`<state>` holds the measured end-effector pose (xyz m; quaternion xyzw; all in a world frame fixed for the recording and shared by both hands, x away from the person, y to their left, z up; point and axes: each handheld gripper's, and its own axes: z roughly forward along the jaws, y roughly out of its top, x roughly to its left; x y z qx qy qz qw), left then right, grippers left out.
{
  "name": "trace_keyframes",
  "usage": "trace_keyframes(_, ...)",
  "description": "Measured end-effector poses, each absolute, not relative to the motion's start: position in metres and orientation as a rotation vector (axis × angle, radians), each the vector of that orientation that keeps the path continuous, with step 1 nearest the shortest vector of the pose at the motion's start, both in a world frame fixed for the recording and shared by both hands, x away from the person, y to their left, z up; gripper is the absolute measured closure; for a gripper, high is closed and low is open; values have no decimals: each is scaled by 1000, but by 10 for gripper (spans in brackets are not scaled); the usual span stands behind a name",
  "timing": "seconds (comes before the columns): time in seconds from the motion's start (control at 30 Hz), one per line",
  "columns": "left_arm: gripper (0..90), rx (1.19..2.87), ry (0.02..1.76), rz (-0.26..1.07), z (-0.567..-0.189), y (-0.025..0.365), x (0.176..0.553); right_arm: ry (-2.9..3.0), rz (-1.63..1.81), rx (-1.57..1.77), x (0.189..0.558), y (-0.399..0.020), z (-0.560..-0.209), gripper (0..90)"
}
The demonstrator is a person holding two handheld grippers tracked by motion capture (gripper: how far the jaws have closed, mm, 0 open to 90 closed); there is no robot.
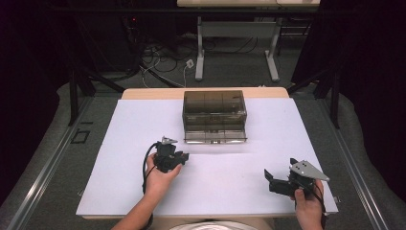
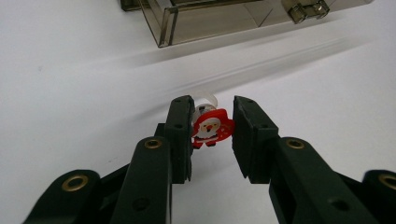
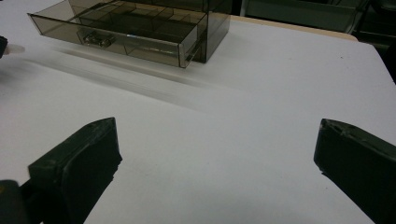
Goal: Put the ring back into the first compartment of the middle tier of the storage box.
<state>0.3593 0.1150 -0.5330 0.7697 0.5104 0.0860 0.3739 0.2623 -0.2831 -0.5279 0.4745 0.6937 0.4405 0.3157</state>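
- two grippers are at work on the white table (image 1: 143, 129); the left gripper (image 1: 183, 156) sits just in front of the smoky plastic drawer box (image 1: 214, 116), the right gripper (image 1: 269, 178) well off toward the near right corner.
- the left one's jaws are drawn in on a small santa figure (image 2: 212, 127), a red-and-white flat charm with a clear loop behind it; it sits between the pads, snug against one of them, with a sliver of gap by the other, so i judge it pinched rather than merely framed.
- the santa figure is held just above the table surface, a short way in front of the box.
- the box's lower drawer (image 3: 119, 33) stands pulled out toward the person, probably so the charm can be dropped into one of its compartments; the grip near the charm's middle would keep it from swinging on the way.
- the right gripper's jaws are spread wide over bare table, nothing between them, likely waiting to steady the box or push the drawer shut.
- the left gripper view shows the charm's face and colours; in the high view it is too small to make out.
- the right gripper view shows the drawer's dividers and its clear handle (image 3: 97, 39) more plainly than the high view does.
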Motion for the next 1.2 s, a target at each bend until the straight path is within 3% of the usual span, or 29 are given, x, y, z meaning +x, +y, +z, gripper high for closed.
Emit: trace_keyframes(1.2, 684, 1907, 1275, 209, -497, 120, 354, 1822, 1148, 1262, 262, -283, -529, 0)
